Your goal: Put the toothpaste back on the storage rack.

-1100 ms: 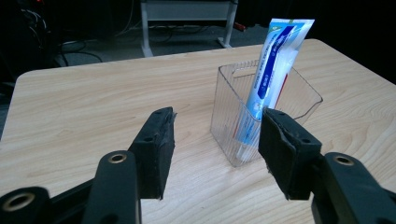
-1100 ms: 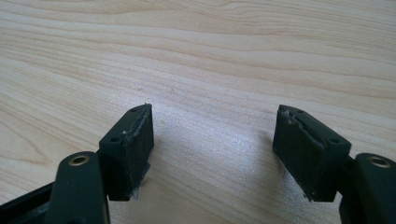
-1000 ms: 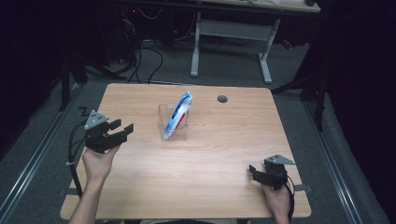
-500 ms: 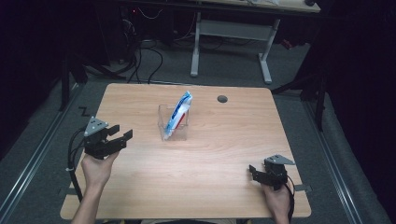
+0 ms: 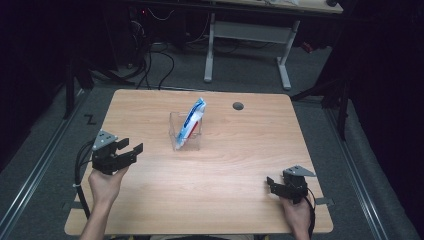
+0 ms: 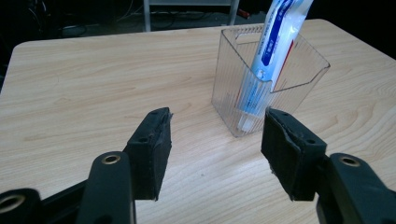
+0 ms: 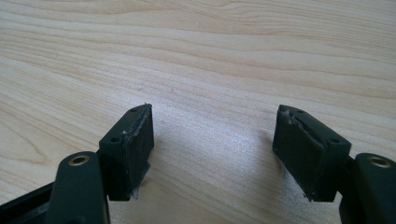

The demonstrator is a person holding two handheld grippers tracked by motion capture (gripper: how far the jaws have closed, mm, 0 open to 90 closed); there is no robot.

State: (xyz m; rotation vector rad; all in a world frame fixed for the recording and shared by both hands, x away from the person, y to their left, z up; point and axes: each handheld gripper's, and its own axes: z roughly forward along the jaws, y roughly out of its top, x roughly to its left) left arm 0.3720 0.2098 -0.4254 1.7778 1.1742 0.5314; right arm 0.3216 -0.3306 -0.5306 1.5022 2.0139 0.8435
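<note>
Toothpaste tube [image 5: 192, 120] stands tilted in clear holder [image 5: 185, 137], cap down. Left gripper [image 5: 131, 151] fingers just widened, empty; right gripper [image 5: 270, 182] wide, empty.

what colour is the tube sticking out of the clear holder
The tube is white with blue and a little red, standing in the clear ribbed holder. Left gripper view shows it best.

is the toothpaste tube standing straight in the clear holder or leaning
Leaning. The toothpaste tube sits cap down inside the clear holder, and its flat top end tilts over the holder's rim toward one side rather than pointing straight up.
</note>
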